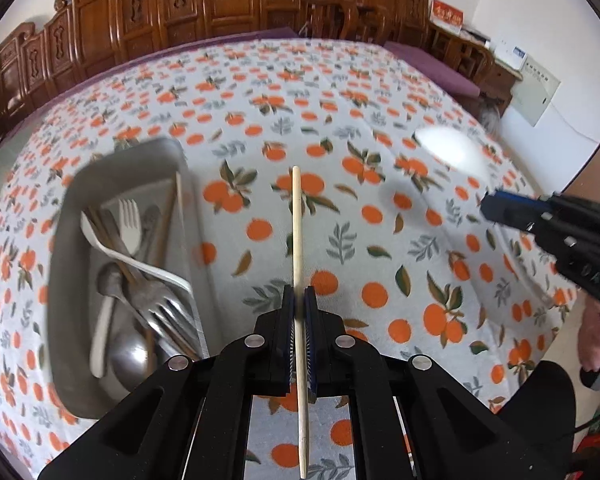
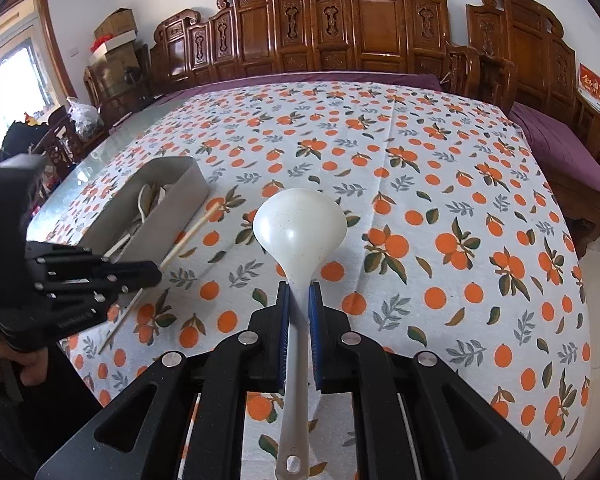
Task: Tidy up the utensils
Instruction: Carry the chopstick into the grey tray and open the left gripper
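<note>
The left gripper [image 1: 299,300] has its fingers clamped on a chopstick [image 1: 297,224]. Left of them, on the desk [image 1: 380,92], a grey tray [image 1: 66,216] holds forks, spoons and chopsticks. The right gripper [image 2: 299,296] grips a white ladle [image 2: 299,224].

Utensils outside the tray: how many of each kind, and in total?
chopstick: 1, held in the left gripper
ladle: 1, held in the right gripper
Total: 2
</note>
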The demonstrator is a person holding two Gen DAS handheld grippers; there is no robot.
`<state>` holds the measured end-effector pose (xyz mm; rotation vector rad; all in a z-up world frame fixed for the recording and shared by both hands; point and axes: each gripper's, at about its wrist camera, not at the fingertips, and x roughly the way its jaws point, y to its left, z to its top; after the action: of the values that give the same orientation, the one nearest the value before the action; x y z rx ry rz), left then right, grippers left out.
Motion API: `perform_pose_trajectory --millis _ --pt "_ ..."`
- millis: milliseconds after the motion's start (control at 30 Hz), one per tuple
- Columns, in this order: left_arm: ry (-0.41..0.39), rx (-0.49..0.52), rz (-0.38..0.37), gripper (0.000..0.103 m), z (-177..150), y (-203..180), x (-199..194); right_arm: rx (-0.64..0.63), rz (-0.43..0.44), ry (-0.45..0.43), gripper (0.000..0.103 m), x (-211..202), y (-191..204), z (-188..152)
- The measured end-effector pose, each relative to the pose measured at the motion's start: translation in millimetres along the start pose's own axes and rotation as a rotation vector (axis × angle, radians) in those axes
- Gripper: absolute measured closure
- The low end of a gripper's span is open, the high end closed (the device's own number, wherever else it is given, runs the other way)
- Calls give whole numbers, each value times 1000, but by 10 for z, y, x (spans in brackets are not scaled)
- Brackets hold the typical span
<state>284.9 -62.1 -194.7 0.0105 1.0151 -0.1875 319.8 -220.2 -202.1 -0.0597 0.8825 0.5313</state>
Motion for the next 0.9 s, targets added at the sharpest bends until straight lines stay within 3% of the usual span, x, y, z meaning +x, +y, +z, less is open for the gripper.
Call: perform_pose_trajectory --millis 233,533,900 --pt "-65 -2 2 99 131 209 -262 -11 16 -20 92 -12 125 108" --pt "-98 -45 30 99 251 716 -318 -18 39 -26 92 48 362 244" --pt "-28 -99 33 99 247 1131 78 -21 74 -30 92 158 647 418"
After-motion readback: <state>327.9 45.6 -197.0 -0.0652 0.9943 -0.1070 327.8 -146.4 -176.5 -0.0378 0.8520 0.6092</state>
